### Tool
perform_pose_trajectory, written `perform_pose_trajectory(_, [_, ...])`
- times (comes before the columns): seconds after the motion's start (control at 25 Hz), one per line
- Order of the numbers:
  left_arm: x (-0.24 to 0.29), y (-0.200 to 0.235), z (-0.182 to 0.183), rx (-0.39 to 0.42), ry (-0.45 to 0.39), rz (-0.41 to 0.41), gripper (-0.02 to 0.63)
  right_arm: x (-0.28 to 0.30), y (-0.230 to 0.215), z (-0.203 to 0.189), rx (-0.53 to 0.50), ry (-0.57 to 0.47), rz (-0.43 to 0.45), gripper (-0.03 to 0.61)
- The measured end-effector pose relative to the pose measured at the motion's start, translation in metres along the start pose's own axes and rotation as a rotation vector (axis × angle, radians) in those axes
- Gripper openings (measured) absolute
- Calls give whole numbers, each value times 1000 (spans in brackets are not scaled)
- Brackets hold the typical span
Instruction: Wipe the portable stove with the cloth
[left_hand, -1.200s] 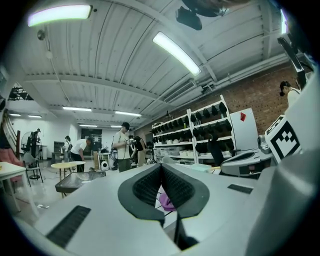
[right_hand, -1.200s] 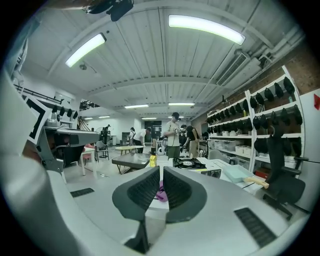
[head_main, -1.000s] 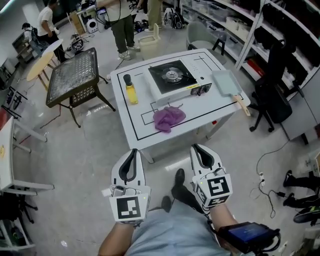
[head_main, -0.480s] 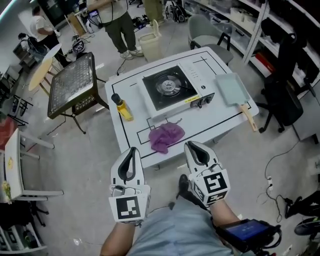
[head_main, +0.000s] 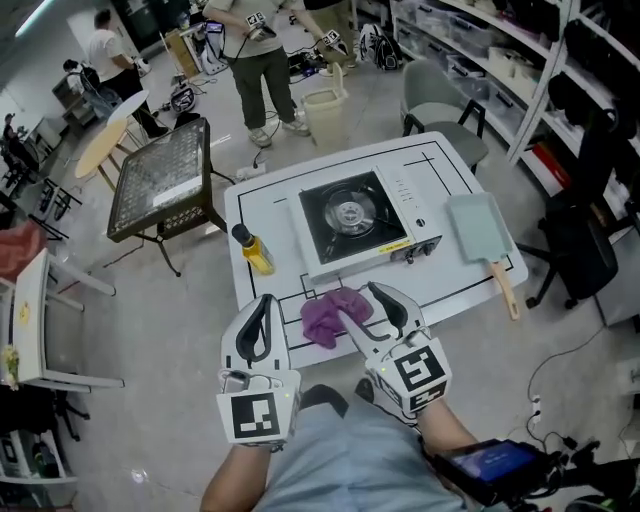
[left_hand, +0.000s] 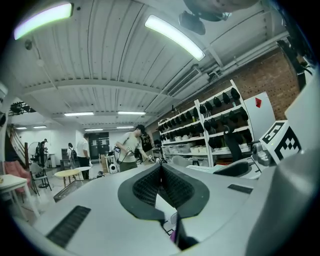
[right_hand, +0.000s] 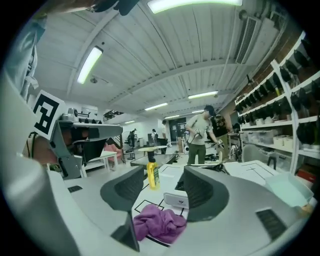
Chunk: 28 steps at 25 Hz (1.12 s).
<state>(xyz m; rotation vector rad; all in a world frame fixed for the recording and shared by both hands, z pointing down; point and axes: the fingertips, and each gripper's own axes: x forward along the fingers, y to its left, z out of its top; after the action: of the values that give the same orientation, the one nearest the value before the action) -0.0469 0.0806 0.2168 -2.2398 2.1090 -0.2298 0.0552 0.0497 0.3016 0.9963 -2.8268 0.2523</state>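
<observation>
The portable stove (head_main: 350, 220), white with a black top and round burner, sits mid-table; its white front (right_hand: 176, 200) shows ahead in the right gripper view. A crumpled purple cloth (head_main: 328, 316) lies near the table's near edge. My right gripper (head_main: 362, 302) hovers at the cloth with its jaws opening. The cloth (right_hand: 159, 223) lies low between the fingers, and the pads are not pressing it. My left gripper (head_main: 264, 302) is held left of the cloth, off the table's edge, shut and empty. In its own view the left gripper (left_hand: 161, 170) has its pads meeting.
A yellow bottle (head_main: 255, 250) stands left of the stove. A pale green board (head_main: 480, 225) with a wooden handle lies at the right of the white table (head_main: 270, 200). A mesh-topped stand (head_main: 165, 180), a chair (head_main: 440, 95), shelving and people surround the table.
Both grippers have come forward to the table's near edge. The right gripper's jaws, shut before, now stand apart over the purple cloth. The left stays shut.
</observation>
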Motion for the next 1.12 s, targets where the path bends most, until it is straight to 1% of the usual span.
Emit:
perform_pose_trajectory(0.12, [10, 10, -14, -9, 38, 18, 18, 20, 6, -15, 27, 39, 63, 245])
perform_pose_trajectory(0.24, [21, 22, -34, -24, 86, 31, 19, 42, 8, -36, 33, 106, 96, 258])
perform_pose_trajectory(0.32, [31, 32, -54, -35, 134, 39, 19, 60, 7, -57, 34, 162, 108, 267])
perform_pose_trajectory(0.44, [46, 54, -94, -43, 232, 57, 19, 91, 7, -95, 44, 257, 118, 275])
perform_pose_trajectory(0.56, [62, 74, -133, -81, 286, 55, 20, 117, 5, -141, 42, 367, 110, 285])
perform_pose_trajectory(0.68, [73, 87, -167, -126, 328, 44, 20, 131, 5, -183, 43, 472, 104, 291])
perform_pose_trajectory(0.76, [79, 94, -186, -137, 357, 39, 20, 136, 5, -205, 13, 522, 95, 295])
perform_pose_trajectory(0.88, [88, 100, -206, -150, 379, 28, 19, 144, 3, -218, -94, 544, 77, 295])
perform_pose_trajectory(0.96, [91, 102, -213, -158, 390, 20, 19, 145, 2, -221, -134, 540, 60, 291])
perform_pose_trajectory(1.08, [96, 107, -213, -142, 402, 7, 19, 145, -5, -221, -112, 541, 5, 284])
perform_pose_trajectory(1.12, [99, 108, -209, -134, 388, 0, 20, 146, -8, -220, -94, 544, -8, 256])
